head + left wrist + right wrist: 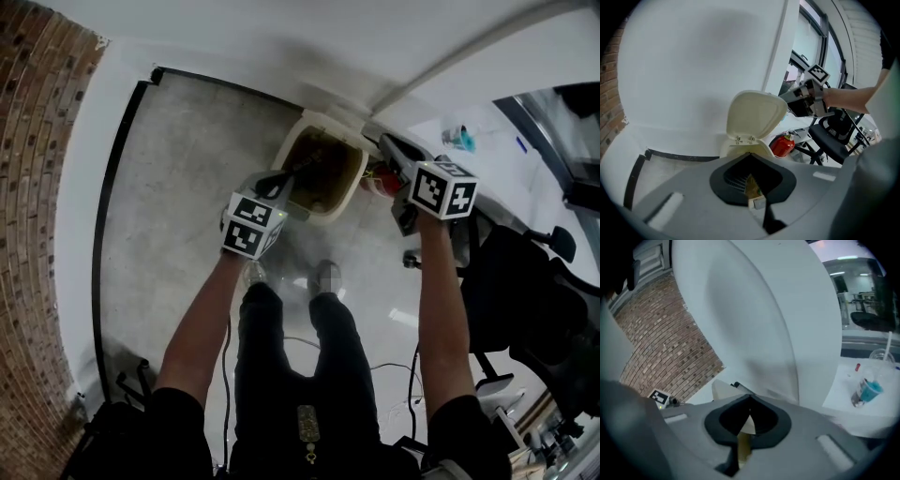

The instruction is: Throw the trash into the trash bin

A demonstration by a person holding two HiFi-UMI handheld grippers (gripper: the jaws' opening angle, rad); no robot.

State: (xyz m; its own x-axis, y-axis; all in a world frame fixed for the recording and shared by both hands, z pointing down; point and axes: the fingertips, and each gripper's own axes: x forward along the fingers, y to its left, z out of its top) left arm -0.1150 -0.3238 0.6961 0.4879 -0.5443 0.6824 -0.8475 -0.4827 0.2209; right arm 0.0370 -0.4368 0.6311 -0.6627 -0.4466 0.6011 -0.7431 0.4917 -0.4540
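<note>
trash bin: one, cream (328, 215), on the grey floor (178, 187) against the far white wall (693, 70), just ahead of the person's two shoes (327, 277); its inside looks brown.
lid: one (757, 115), hinged at the bin's far side, standing upright and open.
trash: single pieces inside the bin are too dark to tell; a small brown and white bit shows low under the jaws in the left gripper view, and i cannot tell whether it is trash or the bin's inside.
left gripper: one (298, 171), over the bin's near left rim, pointing down into it; jaws pressed fully together with nothing pinched.
right gripper: one (786, 98), its tip at the lid's right edge; jaws drawn together, a cream sliver in the gap below them; whether they pinch the lid i cannot tell.
marker cubes: two (251, 225), one on each gripper.
fire extinguisher: one, red (783, 144), on the floor just right of the bin.
cup: one, clear, with a straw and blue drink (868, 391), on a white surface at the far right.
office chair: one, black (832, 136), right of the extinguisher.
</note>
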